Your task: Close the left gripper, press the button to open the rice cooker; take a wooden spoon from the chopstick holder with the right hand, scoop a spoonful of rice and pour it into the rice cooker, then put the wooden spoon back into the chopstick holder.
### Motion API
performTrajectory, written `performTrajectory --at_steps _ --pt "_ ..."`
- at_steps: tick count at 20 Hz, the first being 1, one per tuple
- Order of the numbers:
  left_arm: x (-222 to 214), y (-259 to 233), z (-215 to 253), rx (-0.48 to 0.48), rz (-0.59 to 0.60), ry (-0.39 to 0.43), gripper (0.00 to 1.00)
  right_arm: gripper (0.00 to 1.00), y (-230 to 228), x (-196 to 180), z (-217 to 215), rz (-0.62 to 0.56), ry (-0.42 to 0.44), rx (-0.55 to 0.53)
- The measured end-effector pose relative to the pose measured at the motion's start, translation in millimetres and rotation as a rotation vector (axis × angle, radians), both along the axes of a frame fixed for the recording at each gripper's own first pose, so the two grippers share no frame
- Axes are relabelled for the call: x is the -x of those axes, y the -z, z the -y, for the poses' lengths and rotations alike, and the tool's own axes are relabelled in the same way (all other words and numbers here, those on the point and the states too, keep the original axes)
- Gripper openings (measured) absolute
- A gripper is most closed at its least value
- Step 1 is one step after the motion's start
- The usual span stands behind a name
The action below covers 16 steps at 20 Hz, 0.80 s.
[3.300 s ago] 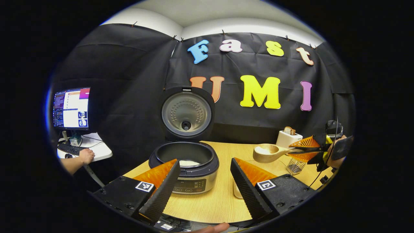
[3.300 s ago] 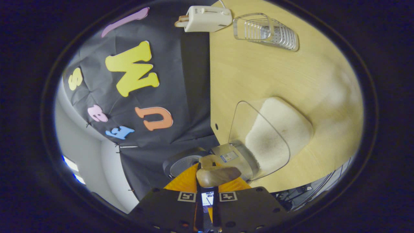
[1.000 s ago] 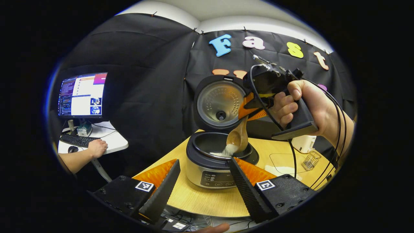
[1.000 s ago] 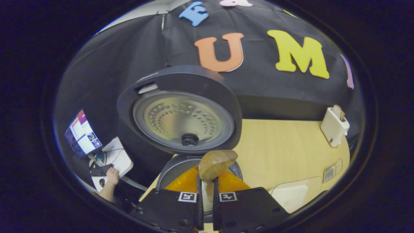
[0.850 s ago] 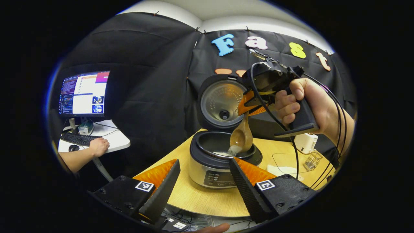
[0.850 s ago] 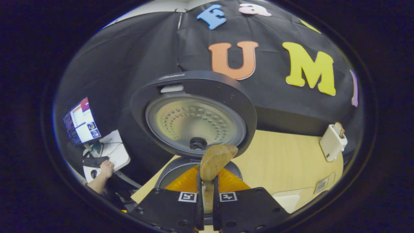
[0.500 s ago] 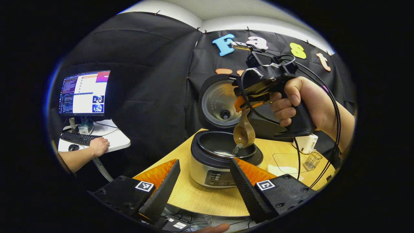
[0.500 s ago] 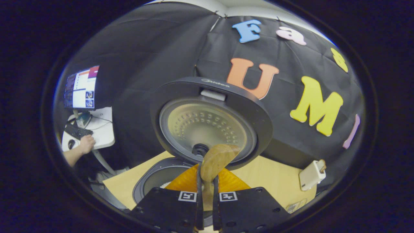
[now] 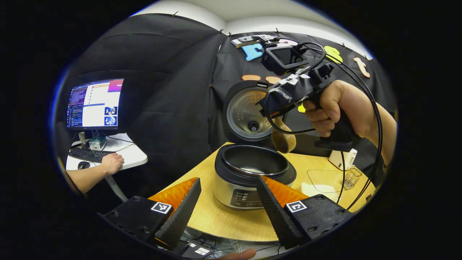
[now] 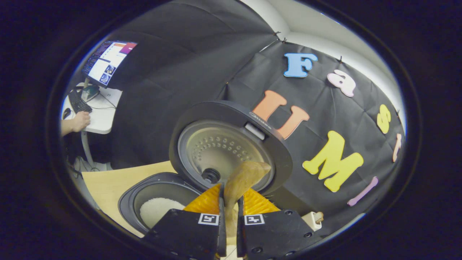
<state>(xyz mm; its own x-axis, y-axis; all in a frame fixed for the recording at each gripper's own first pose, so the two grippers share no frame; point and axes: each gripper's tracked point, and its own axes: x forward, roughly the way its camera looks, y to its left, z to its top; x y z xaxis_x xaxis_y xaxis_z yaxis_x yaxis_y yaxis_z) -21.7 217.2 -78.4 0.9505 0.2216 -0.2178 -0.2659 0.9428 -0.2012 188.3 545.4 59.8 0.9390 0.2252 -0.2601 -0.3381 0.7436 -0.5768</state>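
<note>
Holding: the right gripper (image 10: 231,202) pinches the handle of the wooden spoon (image 10: 242,179) between both fingers, seen close up in the right gripper view.
Right gripper from afar: in the left gripper view the right gripper (image 9: 279,115) sits in a hand (image 9: 343,106) above and just right of the rice cooker (image 9: 252,177), with black cables looping off it.
Spoon: in the left gripper view the wooden spoon (image 9: 283,140) hangs under the right gripper, its bowl lifted clear of the pot and turned so that the hollow faces the camera; the hollow looks empty.
Left gripper: the left gripper (image 9: 228,206) has its fingers spread wide with nothing between them, held low in front of the rice cooker and apart from it.
Rice cooker: it stands on the wooden table (image 9: 231,220), control panel facing the left gripper, with the lid (image 9: 247,113) standing upright behind the pot.
Lid in the right gripper view: the lid (image 10: 227,148) shows its metal inner plate, and the spoon's bowl overlaps its lower edge.
Rice: a white heap of rice (image 10: 156,210) lies on the bottom of the pot in the right gripper view.
Chopstick holder: a small wire chopstick holder (image 9: 352,177) stands on the table at the far right, well apart from the rice cooker.
Rice tray: a clear tray (image 9: 323,182) with white rice lies on the table between the rice cooker and the chopstick holder.
Toaster: a white toaster (image 9: 341,159) stands behind the chopstick holder, partly hidden by the hand.
Background: a person's hand (image 9: 111,164) rests at a keyboard on a side desk, under a lit monitor (image 9: 94,104).
</note>
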Motion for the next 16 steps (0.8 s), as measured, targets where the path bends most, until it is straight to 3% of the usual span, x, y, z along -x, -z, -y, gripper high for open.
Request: performTrajectory --at_steps 6,16 --pt "0 -2 -1 -0.027 -0.005 -0.014 0.99 0.1 -34 -12 71 0.05 0.085 -0.055" --pt "-7 -7 3 -0.108 0.025 0.071 0.99 0.11 -60 -25 228 0.076 0.275 -0.16"
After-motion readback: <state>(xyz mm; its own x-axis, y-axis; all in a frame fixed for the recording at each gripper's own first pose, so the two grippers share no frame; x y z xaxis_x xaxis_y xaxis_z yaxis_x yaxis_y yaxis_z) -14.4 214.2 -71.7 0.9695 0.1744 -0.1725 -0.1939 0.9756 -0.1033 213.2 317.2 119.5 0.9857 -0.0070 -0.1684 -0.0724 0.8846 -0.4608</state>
